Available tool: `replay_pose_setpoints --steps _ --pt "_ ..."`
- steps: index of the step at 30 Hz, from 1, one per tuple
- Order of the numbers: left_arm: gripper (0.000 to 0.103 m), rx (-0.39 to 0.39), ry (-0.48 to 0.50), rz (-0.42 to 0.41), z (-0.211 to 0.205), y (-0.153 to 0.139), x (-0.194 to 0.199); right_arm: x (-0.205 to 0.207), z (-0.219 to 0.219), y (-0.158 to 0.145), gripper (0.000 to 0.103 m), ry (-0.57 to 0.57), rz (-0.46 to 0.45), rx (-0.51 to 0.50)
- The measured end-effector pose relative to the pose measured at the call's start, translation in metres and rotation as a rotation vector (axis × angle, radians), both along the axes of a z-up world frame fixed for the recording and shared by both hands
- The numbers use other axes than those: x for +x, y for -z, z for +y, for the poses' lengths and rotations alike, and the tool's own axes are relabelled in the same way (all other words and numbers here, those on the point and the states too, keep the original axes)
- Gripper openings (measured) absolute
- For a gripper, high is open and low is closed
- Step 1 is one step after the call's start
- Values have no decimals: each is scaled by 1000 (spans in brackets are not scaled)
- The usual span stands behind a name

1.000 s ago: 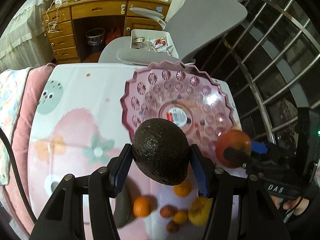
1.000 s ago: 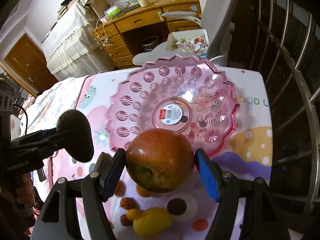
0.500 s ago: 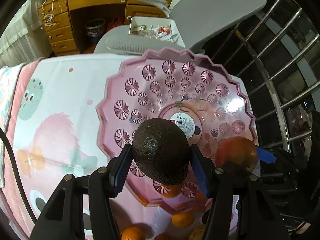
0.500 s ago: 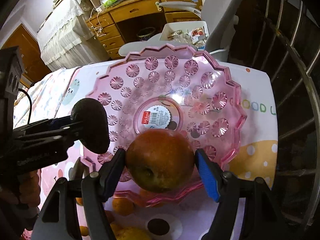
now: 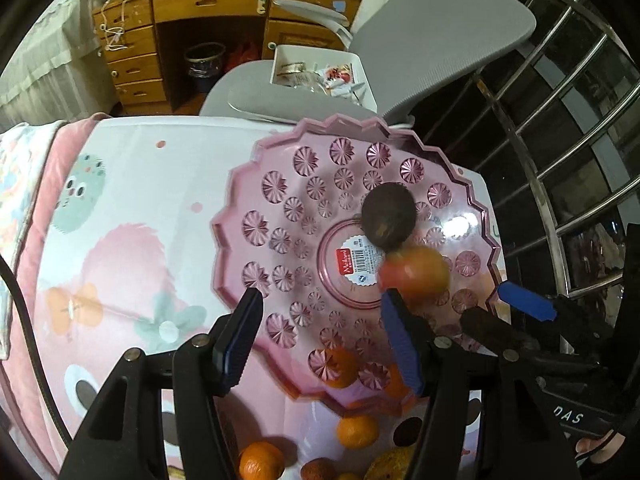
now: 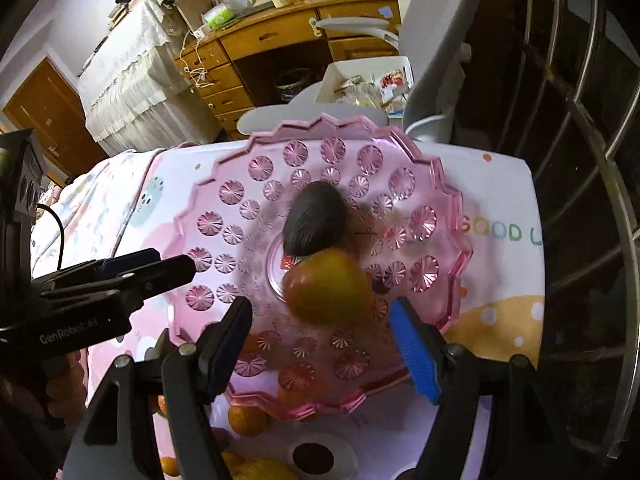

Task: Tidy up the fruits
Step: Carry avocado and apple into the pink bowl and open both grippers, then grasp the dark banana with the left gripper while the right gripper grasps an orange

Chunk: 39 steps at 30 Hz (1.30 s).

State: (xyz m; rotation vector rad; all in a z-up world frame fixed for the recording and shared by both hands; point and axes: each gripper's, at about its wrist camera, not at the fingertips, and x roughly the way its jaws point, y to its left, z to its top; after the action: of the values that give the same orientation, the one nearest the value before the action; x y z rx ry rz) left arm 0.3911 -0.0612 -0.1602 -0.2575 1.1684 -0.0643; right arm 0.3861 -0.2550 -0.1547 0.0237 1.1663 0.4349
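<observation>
A pink plastic fruit bowl point(image 5: 256, 224) point(image 6: 224, 192) stands on the patterned tablecloth. A dark avocado point(image 5: 388, 216) point(image 6: 314, 220) lies near the bowl's centre. A red-orange apple point(image 5: 414, 272) point(image 6: 328, 288), blurred, sits just in front of it, touching it. My left gripper point(image 5: 320, 336) is open and empty above the bowl's near rim; it also shows in the right wrist view point(image 6: 176, 268). My right gripper point(image 6: 324, 344) is open and empty just behind the apple, and its blue-padded fingers point(image 5: 524, 306) show at the right of the left wrist view.
Several small oranges point(image 5: 356, 432) point(image 6: 248, 420), a yellow fruit point(image 6: 260, 470) and small reddish fruits point(image 5: 318, 470) lie on the cloth in front of the bowl. A grey office chair point(image 5: 400, 44) and a wooden desk point(image 5: 208, 4) stand beyond the table. Metal railing point(image 5: 560, 128) runs along the right.
Both grippers have opened. The avocado left the left gripper and the apple left the right gripper; both now lie in the bowl.
</observation>
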Motion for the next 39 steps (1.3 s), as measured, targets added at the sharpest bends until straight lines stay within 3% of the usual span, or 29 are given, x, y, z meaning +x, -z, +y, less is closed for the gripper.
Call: replay_pose_setpoints --steps 9,22,30,39 --pt "60 15 -43 14 22 -15 -44 -28 -6 -12 72 50 27 43" --pt "60 -37 -69 8 77 -32 -140 -94 -16 -17 72 202 122 83" --pt "60 -46 -4 3 112 -48 -183 -140 -4 -21 72 307 183 116" --pt "64 -45 153 8 134 -54 -212 -189 28 -21 72 437 227 163"
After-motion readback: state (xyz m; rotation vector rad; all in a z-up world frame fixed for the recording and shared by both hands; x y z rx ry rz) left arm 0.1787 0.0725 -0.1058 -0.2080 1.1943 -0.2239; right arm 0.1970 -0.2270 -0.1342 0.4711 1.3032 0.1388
